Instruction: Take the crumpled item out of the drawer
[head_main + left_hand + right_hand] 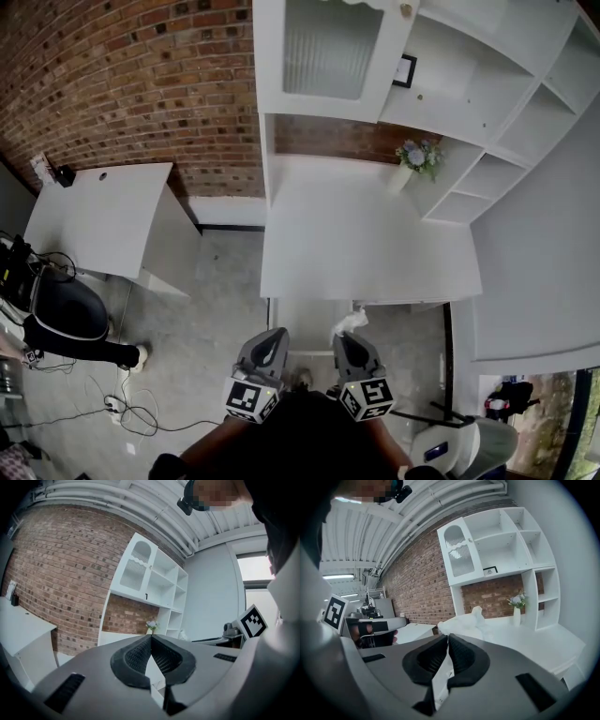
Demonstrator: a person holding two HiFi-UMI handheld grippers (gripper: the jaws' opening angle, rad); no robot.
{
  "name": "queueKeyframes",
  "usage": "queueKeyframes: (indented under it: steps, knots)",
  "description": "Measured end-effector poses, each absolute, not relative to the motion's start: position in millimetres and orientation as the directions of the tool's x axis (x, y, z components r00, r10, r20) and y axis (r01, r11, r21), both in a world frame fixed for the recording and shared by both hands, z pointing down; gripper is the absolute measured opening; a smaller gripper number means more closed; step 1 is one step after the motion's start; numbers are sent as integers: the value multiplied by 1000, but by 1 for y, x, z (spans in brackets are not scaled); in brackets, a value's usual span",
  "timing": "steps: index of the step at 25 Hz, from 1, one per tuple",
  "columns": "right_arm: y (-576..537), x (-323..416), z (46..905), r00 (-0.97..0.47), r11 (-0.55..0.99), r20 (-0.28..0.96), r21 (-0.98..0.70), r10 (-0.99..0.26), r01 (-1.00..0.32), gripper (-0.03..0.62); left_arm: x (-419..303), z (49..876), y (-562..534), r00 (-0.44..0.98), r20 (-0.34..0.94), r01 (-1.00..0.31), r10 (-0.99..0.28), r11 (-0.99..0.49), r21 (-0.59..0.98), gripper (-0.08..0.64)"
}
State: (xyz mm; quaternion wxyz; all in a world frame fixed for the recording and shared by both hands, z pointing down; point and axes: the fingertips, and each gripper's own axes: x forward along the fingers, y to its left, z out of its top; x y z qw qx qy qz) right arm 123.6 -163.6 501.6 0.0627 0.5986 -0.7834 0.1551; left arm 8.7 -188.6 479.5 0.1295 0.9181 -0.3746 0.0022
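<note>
— How far along are we?

— Nearly finished, we think. Our right gripper (446,638) is clenched on the item (469,620). The jaws meet on its lower edge and the rest of it stands out beyond the tips.

— And the other one?

— Our left gripper (151,637) has its jaws pressed together with nothing between them. It hangs beside the right one, a little apart.

— Where is the item exactly?

— In the head view the item (351,323) is at the tip of the right gripper, over the right edge of the open drawer (305,323) and just before the front of the desk (366,244). It looks lifted out of the drawer, but from above we cannot be sure of the height.

— What is left, then?

— In our judgement, only to carry it fully away from the drawer.

— How does the item look?

— It is white, thin and wrinkled, like paper or tissue, with one peak standing up. We judge it light and soft. Farther back a vase (516,615) stands on the desk, against the shelves (501,545).
</note>
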Motion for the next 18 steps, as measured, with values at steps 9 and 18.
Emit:
queueKeyframes:
  steps: [9, 18]
  knots:
    - [-161, 119, 500, -270, 231, 276, -166, -922, -959, 28, 7, 481, -186, 723, 103, -684, -683, -688, 241, 25]
    - [-161, 118, 499, -262, 224, 276, -161, -925, -961, 28, 4, 480, -188, 722, 106, -685, -684, -686, 245, 25]
